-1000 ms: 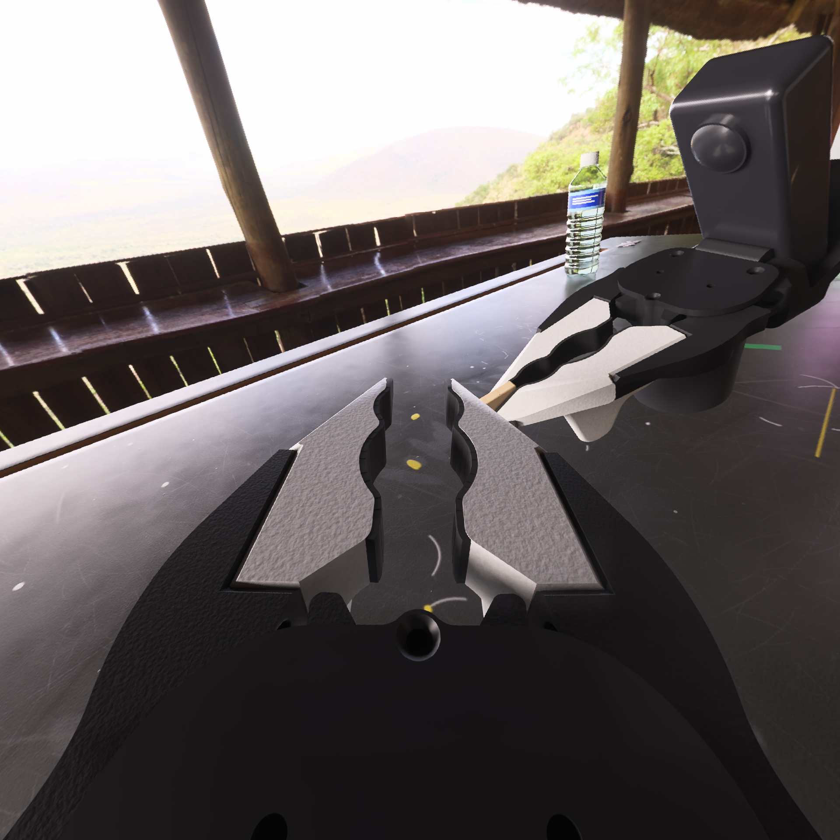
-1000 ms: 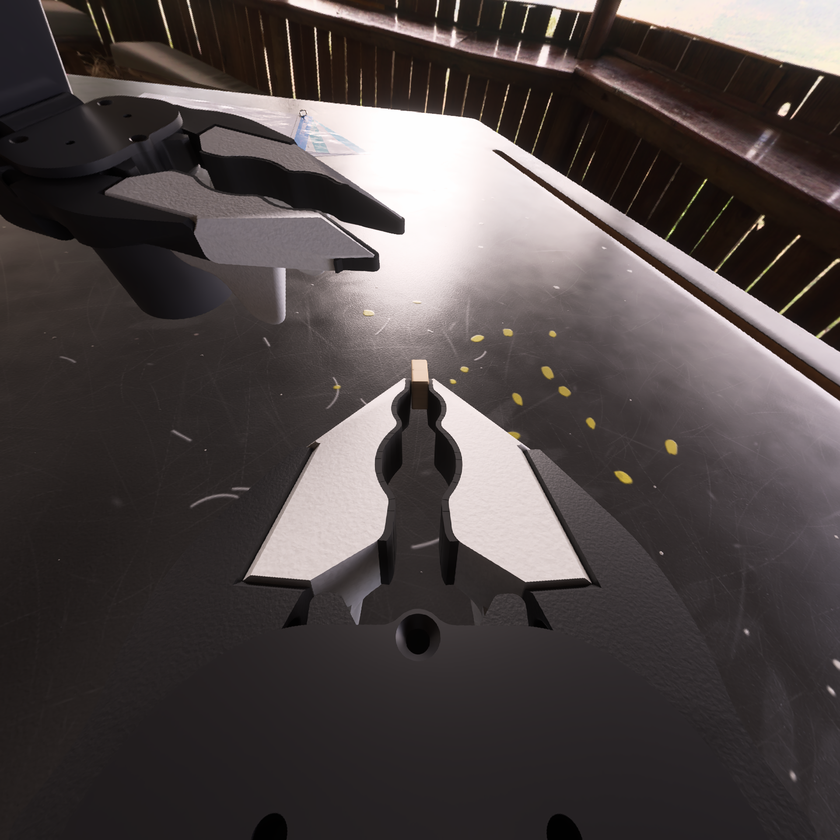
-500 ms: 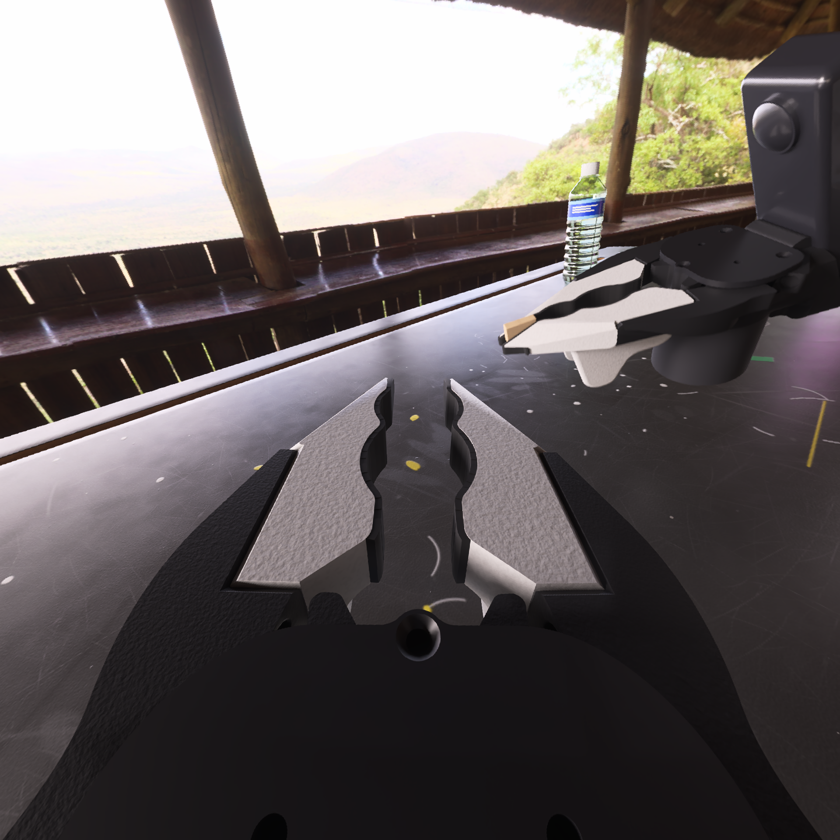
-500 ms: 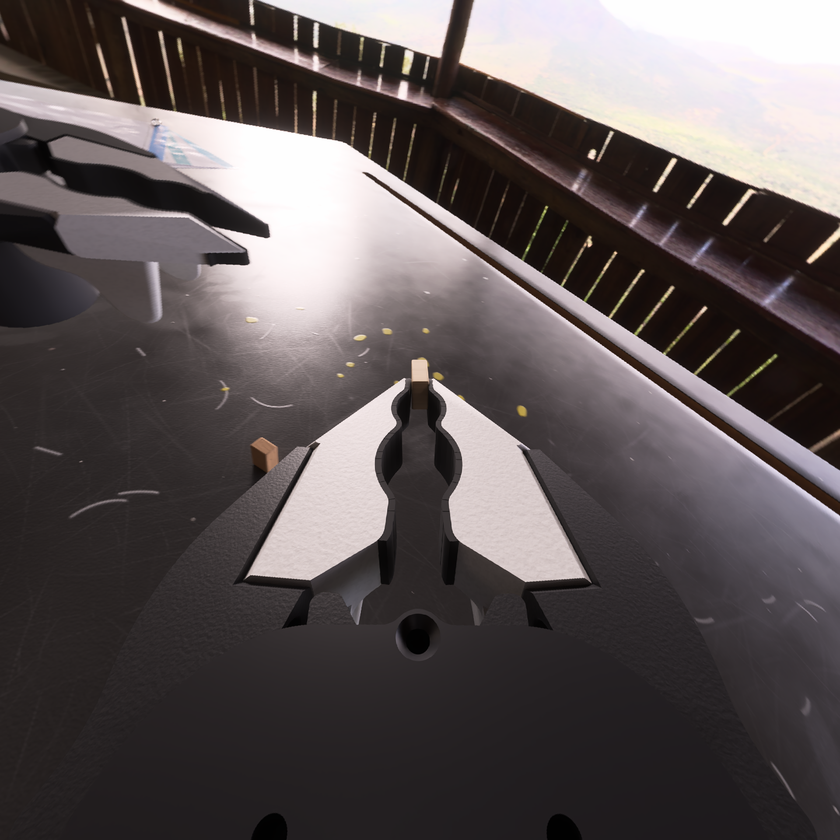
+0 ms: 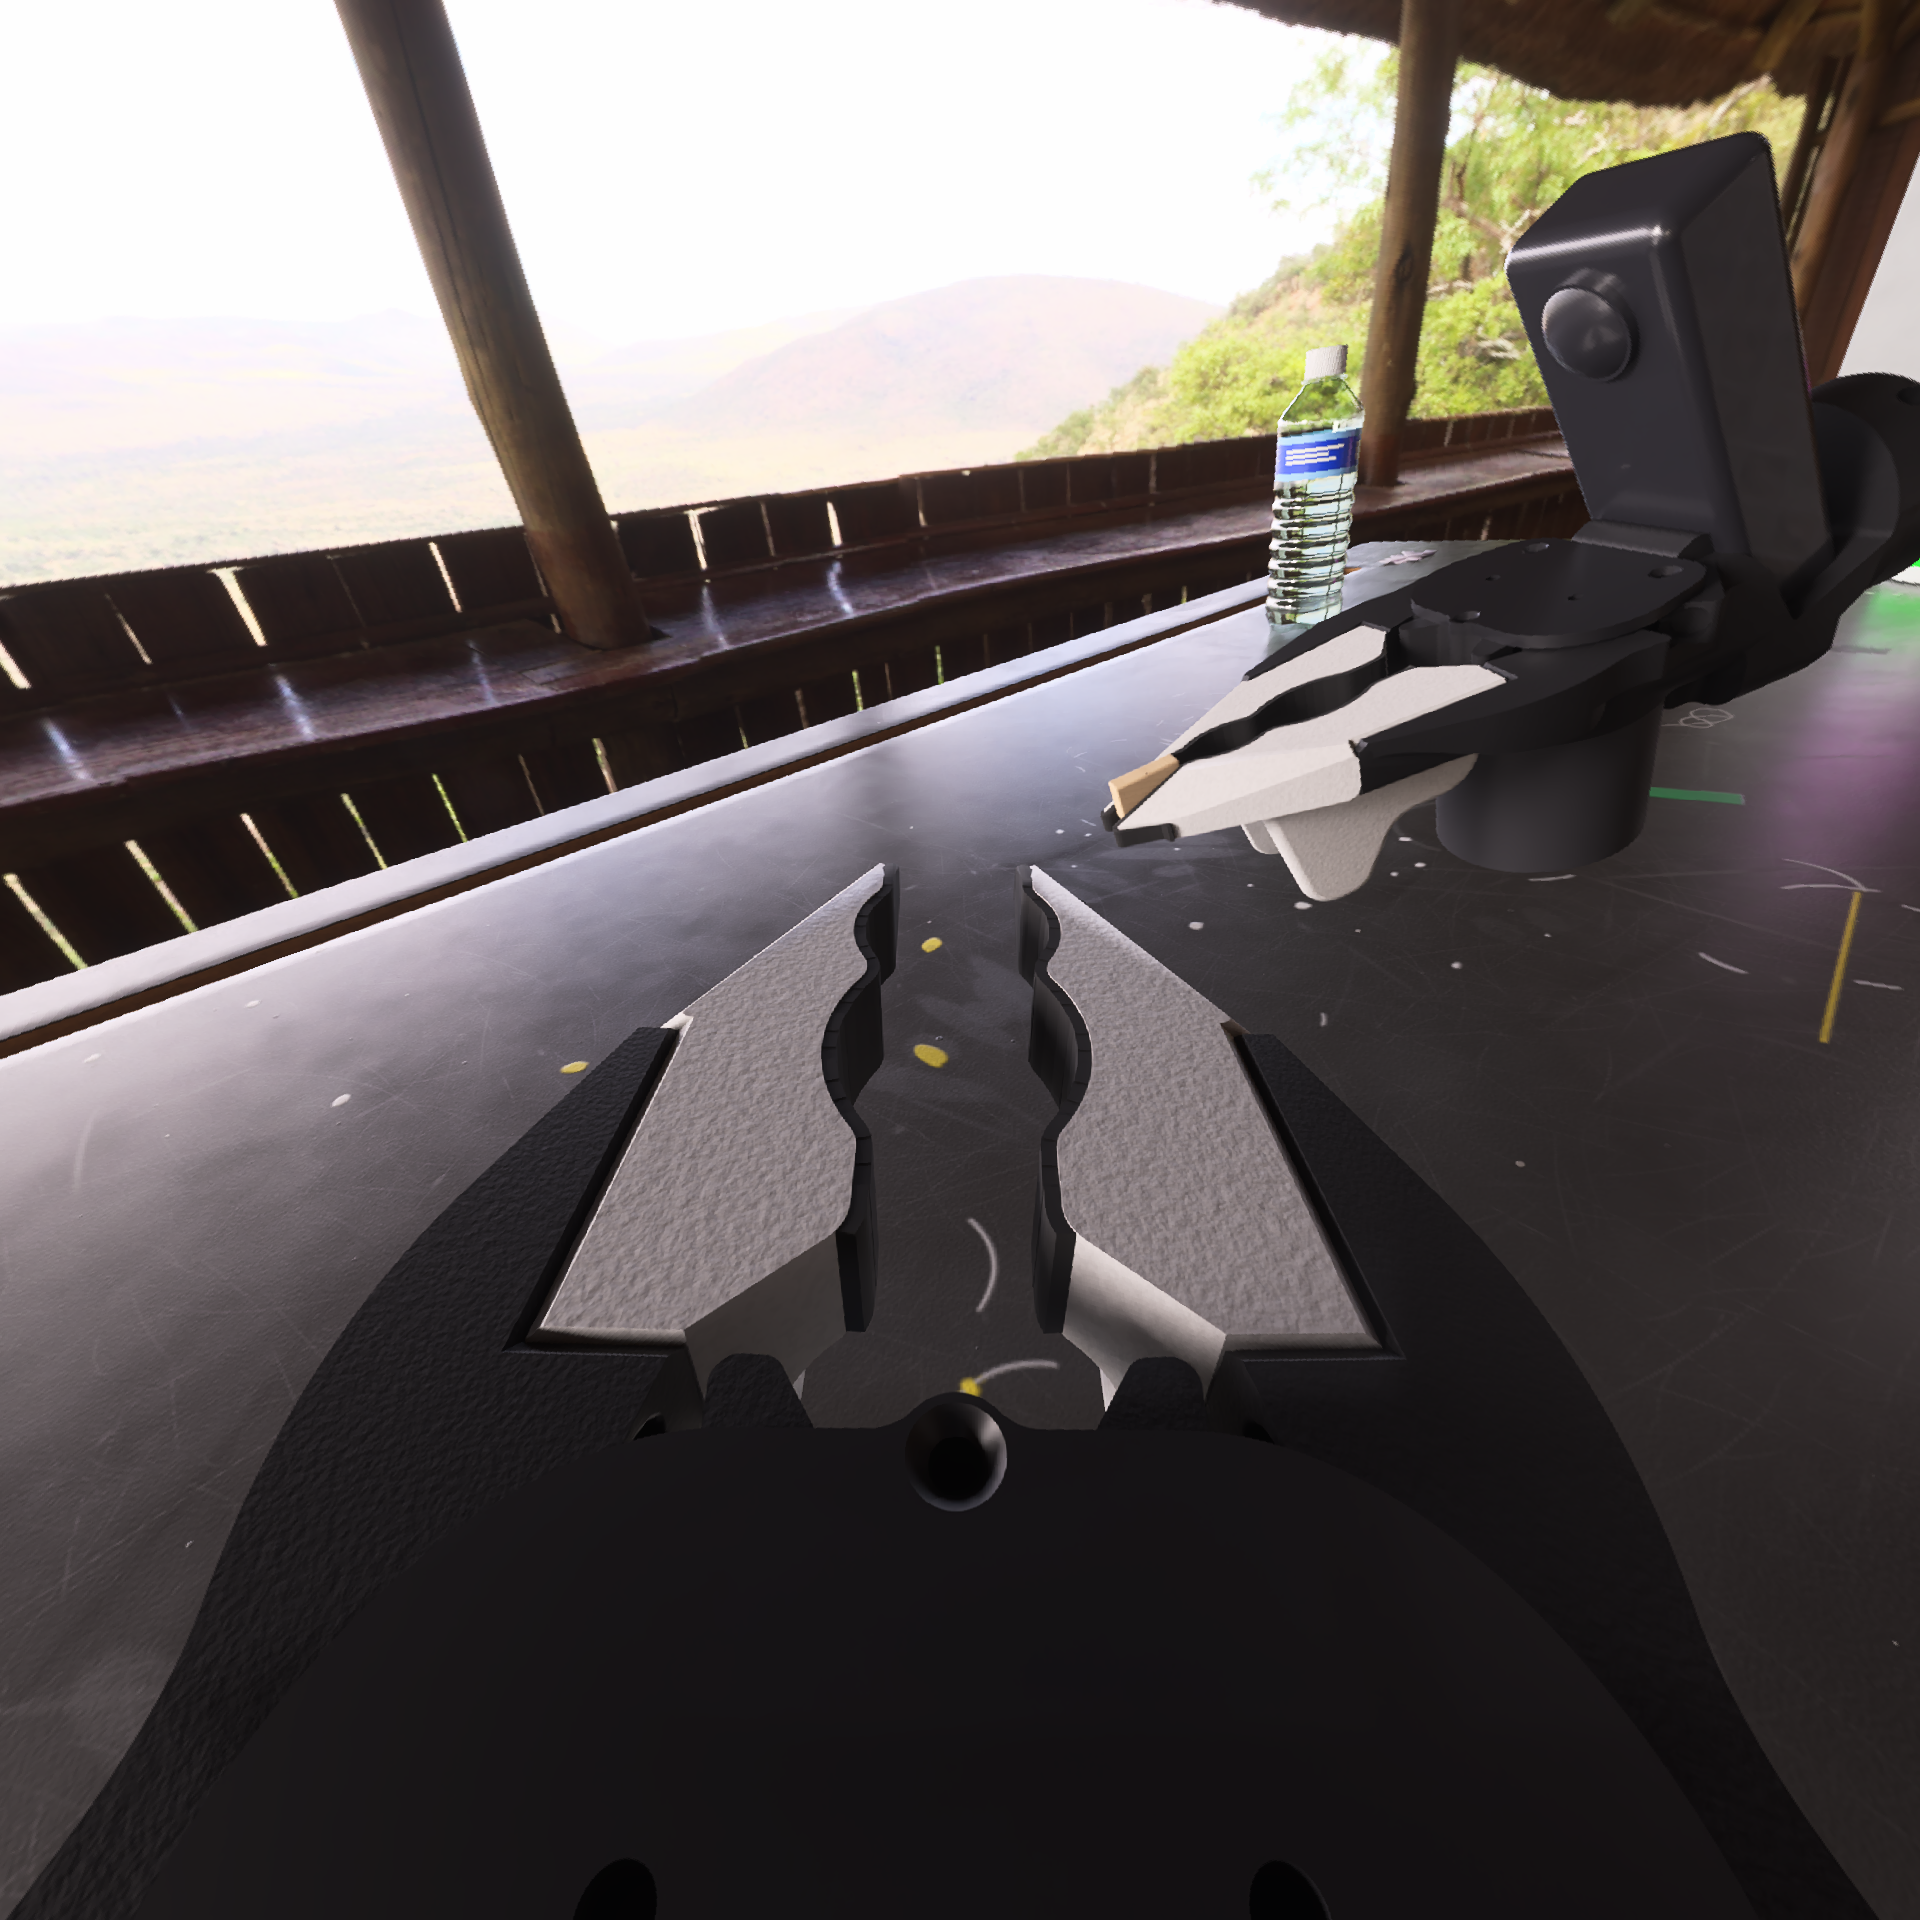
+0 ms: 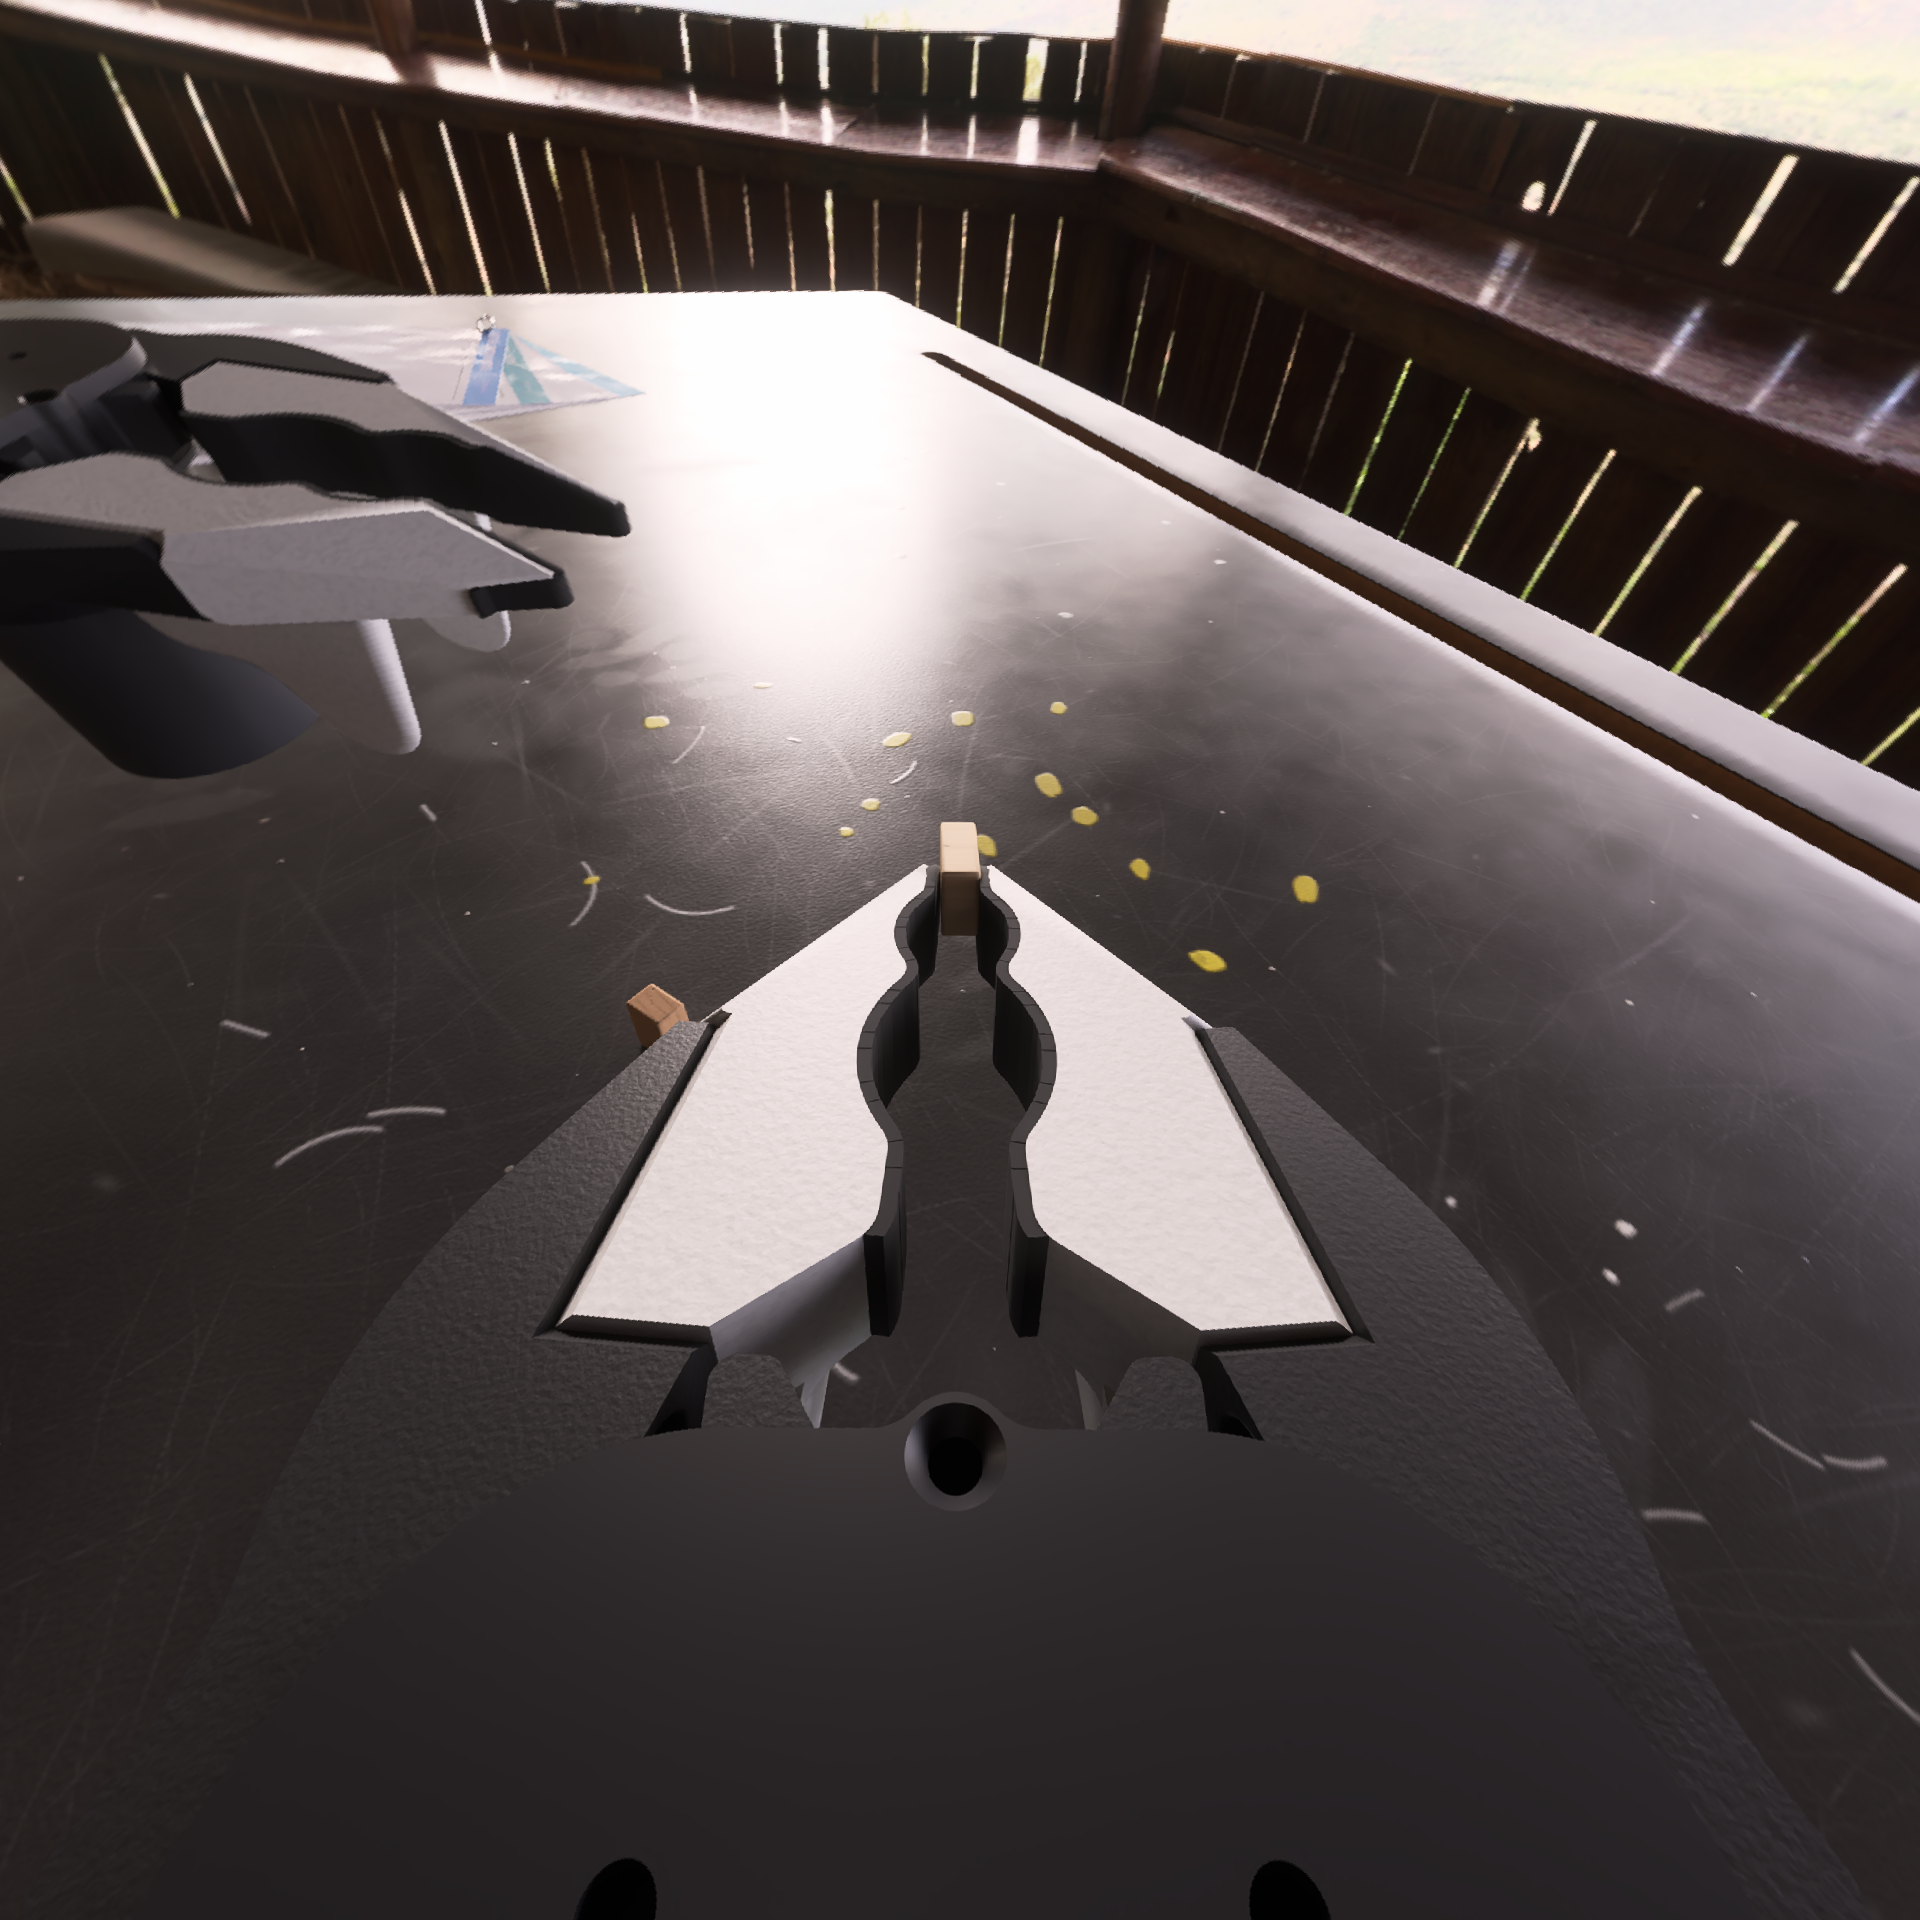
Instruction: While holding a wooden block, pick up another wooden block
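My right gripper (image 6: 957, 885) is shut on a small light wooden block (image 6: 958, 854) that stands out past its fingertips, held above the dark table (image 6: 1351, 831). A second wooden block (image 6: 655, 1013) lies on the table just left of my right gripper's left finger, partly hidden by it. My left gripper (image 5: 956, 883) is open and empty, low over the table. It also shows in the right wrist view (image 6: 594, 561), up and to the left. In the left wrist view the right gripper (image 5: 1127, 808) hovers at the right with the held block (image 5: 1143, 781) in its tips.
A clear water bottle (image 5: 1314, 488) stands at the table's far edge. A pale printed sheet (image 6: 530, 369) lies at the far end of the table. A wooden railing (image 6: 1455, 208) runs beyond the table's raised rim (image 6: 1558, 623). Yellow specks (image 6: 1049, 784) dot the surface.
My right gripper rose with its block, then swung and tipped nose-down; the second block came into view beside its left finger. My left gripper has stayed open and still.
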Tool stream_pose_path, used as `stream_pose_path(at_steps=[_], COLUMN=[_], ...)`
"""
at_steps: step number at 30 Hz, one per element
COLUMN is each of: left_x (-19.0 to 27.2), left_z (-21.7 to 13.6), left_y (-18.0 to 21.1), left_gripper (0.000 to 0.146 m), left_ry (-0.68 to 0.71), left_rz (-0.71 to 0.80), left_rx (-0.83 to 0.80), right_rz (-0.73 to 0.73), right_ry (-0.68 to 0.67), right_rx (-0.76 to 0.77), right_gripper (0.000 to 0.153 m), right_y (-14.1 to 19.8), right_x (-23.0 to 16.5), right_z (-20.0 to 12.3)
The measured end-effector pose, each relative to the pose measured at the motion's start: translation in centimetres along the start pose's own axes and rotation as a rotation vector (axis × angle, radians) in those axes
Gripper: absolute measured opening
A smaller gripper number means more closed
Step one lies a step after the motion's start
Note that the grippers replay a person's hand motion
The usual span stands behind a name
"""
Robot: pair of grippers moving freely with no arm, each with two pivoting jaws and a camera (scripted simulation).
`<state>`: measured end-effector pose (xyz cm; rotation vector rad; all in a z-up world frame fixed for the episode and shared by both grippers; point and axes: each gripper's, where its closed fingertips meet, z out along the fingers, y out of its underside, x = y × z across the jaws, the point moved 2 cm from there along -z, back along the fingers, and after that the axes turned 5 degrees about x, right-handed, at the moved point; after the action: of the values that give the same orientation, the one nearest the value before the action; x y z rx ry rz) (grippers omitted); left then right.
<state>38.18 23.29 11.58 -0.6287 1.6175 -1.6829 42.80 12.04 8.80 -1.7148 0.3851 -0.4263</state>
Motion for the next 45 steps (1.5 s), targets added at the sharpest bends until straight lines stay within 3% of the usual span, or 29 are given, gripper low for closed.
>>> stream_pose_path(at_steps=[23, 30, 36, 37, 39, 42, 43, 45], left_x=[0.0, 2.9, 4.8, 5.1, 4.9, 4.3, 4.3, 4.2], left_z=[0.3, 1.3, 1.4, 1.4, 1.7, 2.3, 2.6, 3.0], left_y=[0.3, 3.8, 7.9, 8.4, 8.8, 8.2, 7.1, 3.4], left_gripper=[0.020, 0.037, 0.043, 0.038, 0.008, 0.008, 0.008, 0.008], left_ry=[0.003, 0.240, 0.383, 0.401, 0.397, 0.392, 0.412, 0.534], left_rz=[-0.009, -0.023, 0.049, 0.053, 0.032, -0.127, -0.257, -0.659], left_rx=[-0.022, -0.340, -0.671, -0.712, -0.732, -0.717, -0.653, -0.418], right_rz=[-0.074, 0.076, 0.061, 0.057, 0.054, 0.051, 0.049, 0.042], right_ry=[-0.053, 0.037, 0.045, 0.047, 0.053, 0.063, 0.067, 0.084], right_rx=[-0.001, 0.099, 0.111, 0.116, 0.126, 0.136, 0.142, 0.168], right_gripper=[0.006, 0.006, 0.006, 0.006, 0.006, 0.006, 0.006, 0.006], right_y=[-0.2, -1.0, -1.1, -1.2, -1.3, -1.4, -1.5, -1.9], right_x=[-2.3, 0.9, 1.2, 1.2, 1.4, 1.7, 1.8, 2.1], right_z=[0.6, -1.2, -1.5, -1.6, -1.9, -2.3, -2.4, -2.8])
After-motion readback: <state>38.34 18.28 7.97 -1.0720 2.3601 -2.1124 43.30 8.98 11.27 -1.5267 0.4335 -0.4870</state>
